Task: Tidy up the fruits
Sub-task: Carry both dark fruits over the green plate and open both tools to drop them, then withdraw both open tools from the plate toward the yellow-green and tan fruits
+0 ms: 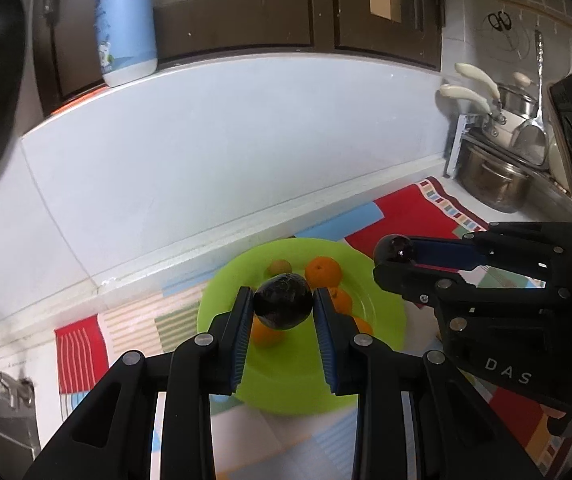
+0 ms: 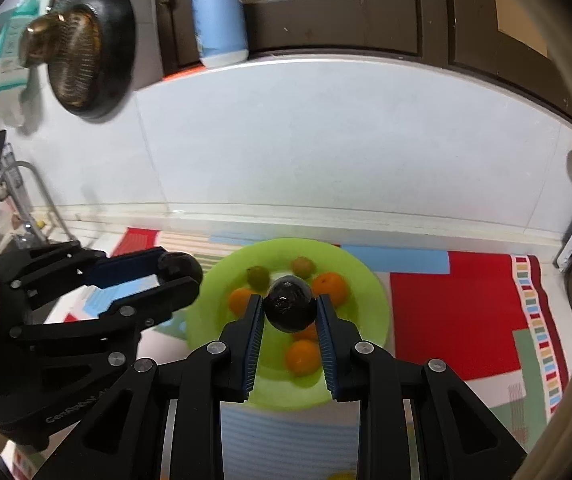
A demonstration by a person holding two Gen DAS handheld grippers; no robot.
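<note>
My left gripper (image 1: 283,295) is shut on a dark, glossy round fruit (image 1: 283,304) and holds it above a lime green plate (image 1: 384,314). My right gripper (image 2: 290,299) is shut on a second dark round fruit (image 2: 289,307) over the same plate (image 2: 370,300). On the plate lie oranges (image 2: 330,286) (image 2: 303,357) and two small green fruits (image 2: 257,276). Each gripper shows in the other's view: the right gripper (image 1: 388,258) with its dark fruit (image 1: 394,249), and the left gripper (image 2: 183,271) with its own dark fruit (image 2: 185,264).
The plate rests on a patchwork cloth (image 2: 458,312) against a white tiled wall. A blue and white bottle (image 2: 219,12) stands on the ledge above. Steel pots (image 1: 494,180) crowd the right corner. A dark round pan (image 2: 89,48) hangs on the left.
</note>
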